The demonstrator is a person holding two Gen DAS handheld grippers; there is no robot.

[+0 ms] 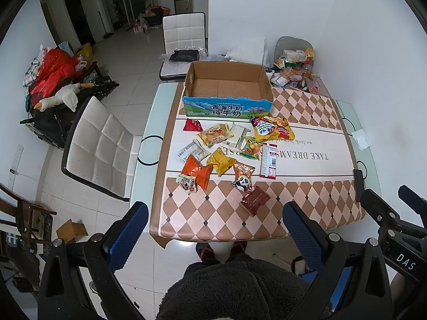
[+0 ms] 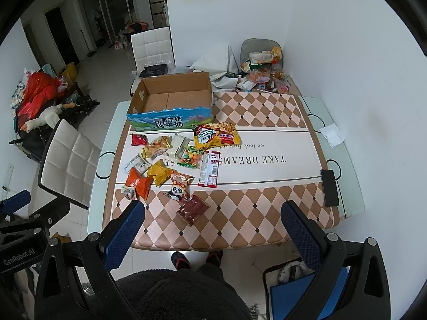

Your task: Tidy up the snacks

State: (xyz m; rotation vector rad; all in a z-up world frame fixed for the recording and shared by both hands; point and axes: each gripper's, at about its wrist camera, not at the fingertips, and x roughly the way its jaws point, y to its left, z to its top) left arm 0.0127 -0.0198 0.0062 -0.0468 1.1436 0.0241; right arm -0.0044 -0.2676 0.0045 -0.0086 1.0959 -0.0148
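So both claws, left claw (image 1: 214,229) and right claw (image 2: 212,226), are hovering released, grasping nothing; empty box (image 1: 226,85) is waiting behind loose snacks (image 1: 218,149) on tabletop (image 1: 307,202), likely the drop target.

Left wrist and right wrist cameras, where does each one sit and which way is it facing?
Left wrist: on the left gripper, high off the table's near edge, facing the open cardboard milk box; dark fleece garment below.
Right wrist: on the right gripper, further right, same heading; black phone nearer.
Shared: box, scattered snack packets, checked brown tablecloth.
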